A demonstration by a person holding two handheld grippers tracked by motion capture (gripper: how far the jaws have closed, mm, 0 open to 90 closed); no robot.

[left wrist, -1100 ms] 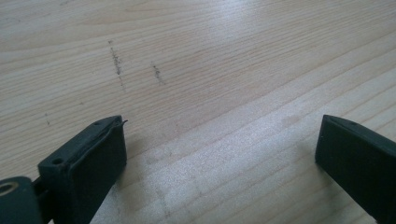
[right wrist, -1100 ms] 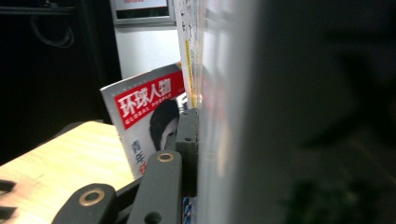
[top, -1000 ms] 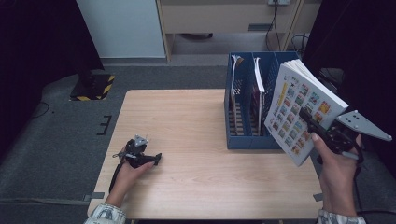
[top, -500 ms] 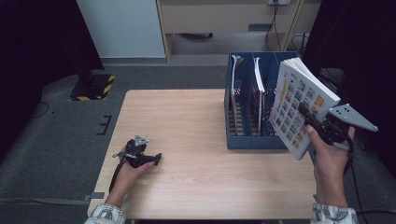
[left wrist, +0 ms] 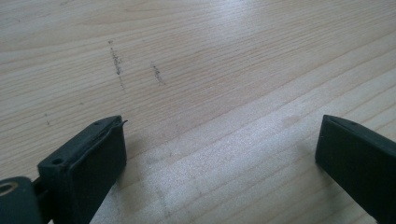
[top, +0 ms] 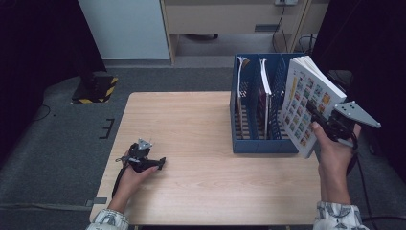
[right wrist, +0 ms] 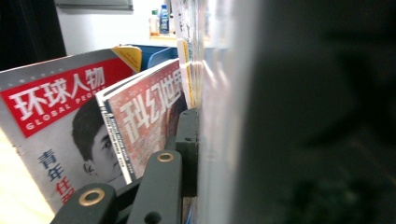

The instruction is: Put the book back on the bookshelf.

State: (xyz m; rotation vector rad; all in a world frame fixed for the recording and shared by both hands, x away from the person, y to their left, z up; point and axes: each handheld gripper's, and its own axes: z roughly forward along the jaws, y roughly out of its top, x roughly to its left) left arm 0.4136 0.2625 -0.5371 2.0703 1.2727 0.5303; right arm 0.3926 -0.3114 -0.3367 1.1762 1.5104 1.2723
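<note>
The right gripper [top: 320, 125] has carried the thick book [top: 310, 104] a little lower and closer to the blue file rack [top: 261, 143] than a second ago, so the book looks about ready to be slotted into the free compartment on the rack's right. Its jaws stay clamped on the book's lower edge (the rack's two magazines [right wrist: 100, 116] stand just to their left). The left gripper [top: 152, 164] rests on the table [top: 191, 124], jaws apart and empty.
</note>
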